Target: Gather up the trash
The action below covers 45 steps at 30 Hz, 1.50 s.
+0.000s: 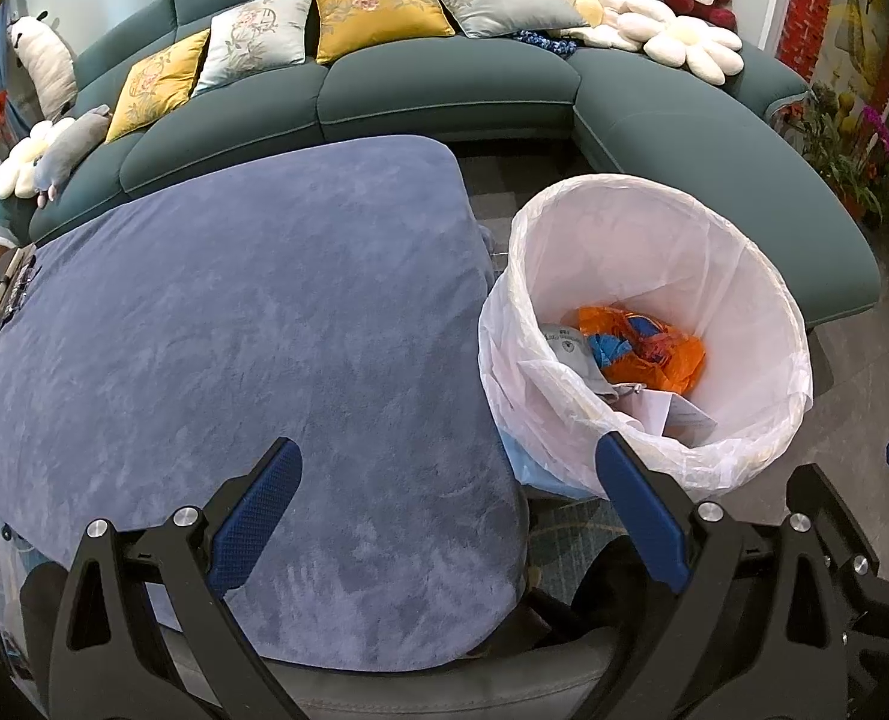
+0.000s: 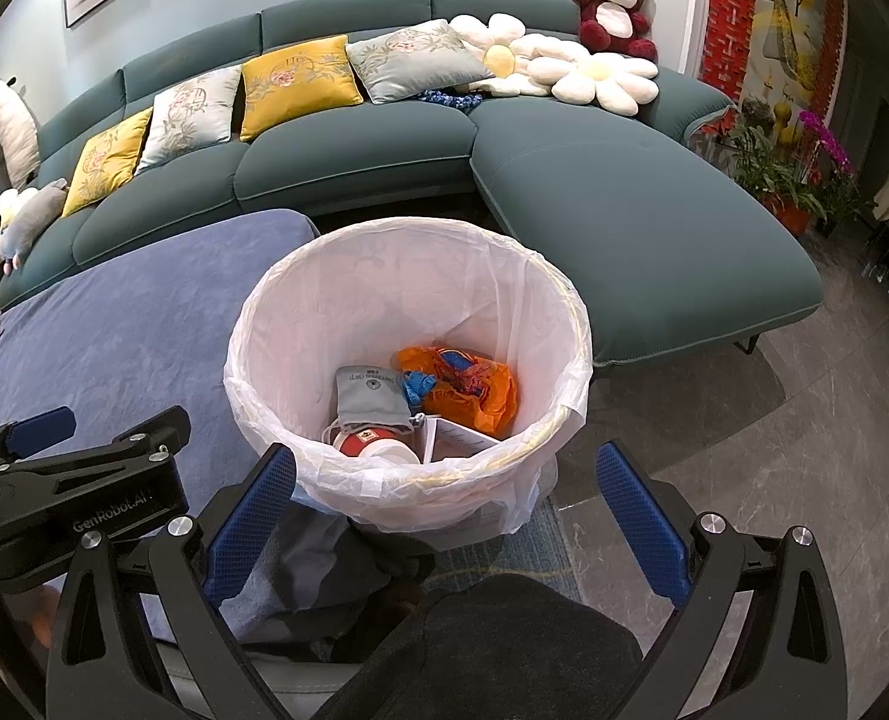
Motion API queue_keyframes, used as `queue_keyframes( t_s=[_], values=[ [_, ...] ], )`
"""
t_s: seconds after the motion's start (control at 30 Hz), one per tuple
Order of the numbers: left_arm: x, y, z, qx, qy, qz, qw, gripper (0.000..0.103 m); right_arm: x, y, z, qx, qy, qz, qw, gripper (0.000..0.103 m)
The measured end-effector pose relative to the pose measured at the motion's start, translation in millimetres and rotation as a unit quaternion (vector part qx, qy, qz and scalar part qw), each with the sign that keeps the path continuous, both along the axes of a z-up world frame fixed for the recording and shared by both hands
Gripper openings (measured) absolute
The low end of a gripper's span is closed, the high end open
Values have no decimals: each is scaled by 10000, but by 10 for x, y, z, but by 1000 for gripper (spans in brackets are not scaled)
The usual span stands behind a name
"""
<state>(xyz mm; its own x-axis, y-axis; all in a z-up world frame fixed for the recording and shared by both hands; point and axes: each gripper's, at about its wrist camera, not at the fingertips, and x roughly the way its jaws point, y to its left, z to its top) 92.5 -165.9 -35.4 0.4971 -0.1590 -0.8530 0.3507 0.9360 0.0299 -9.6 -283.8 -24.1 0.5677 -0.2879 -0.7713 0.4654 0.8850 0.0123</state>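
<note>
Both grippers are spread wide with nothing between their blue pads. In the left wrist view the left gripper (image 1: 447,516) fills the lower part of the frame, its jaws far apart and empty; one pad hangs over the blue cloth (image 1: 252,324) covering the table at lower left, the other lies in front of the near rim of the trash bin (image 1: 654,240) at centre right, though whether it touches the liner cannot be told. In the right wrist view the right gripper (image 2: 444,516) is likewise fully apart and holds nothing; its pads sit at either side of the bin's near rim at the bottom of the frame, the left pad close to the white plastic liner, contact unclear. The left gripper's body shows at the lower left edge of that view, over the blue cloth. The trash is inside the bin: an orange plastic bag (image 2: 474,390) with blue scraps toward the far side, a grey pouch (image 2: 369,399) beside it on the left, a red and white cup (image 2: 378,444) against the near wall, and a white paper sheet (image 2: 462,435) to the right of the cup. The bin stands on the floor just beside the table's right edge, with the teal sofa (image 2: 624,222) across the upper half of the frame behind it.
</note>
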Motion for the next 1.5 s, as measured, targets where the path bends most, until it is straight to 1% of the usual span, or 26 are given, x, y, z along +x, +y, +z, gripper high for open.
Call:
queue_keyframes(
  t_s=[0.53,1.23,1.5],
  values=[
    [-27,-17,-16,62,8,-61,10000,94,4,-13,-32,-12,13,2,10000,97],
    [-32,-4,-48,66,152,-125,9998,94,-2,-2,-41,-9,19,1,10000,97],
    [-63,0,-42,84,72,-127,9999,94,-5,-4,-43,-15,19,0,10000,97]
  ],
)
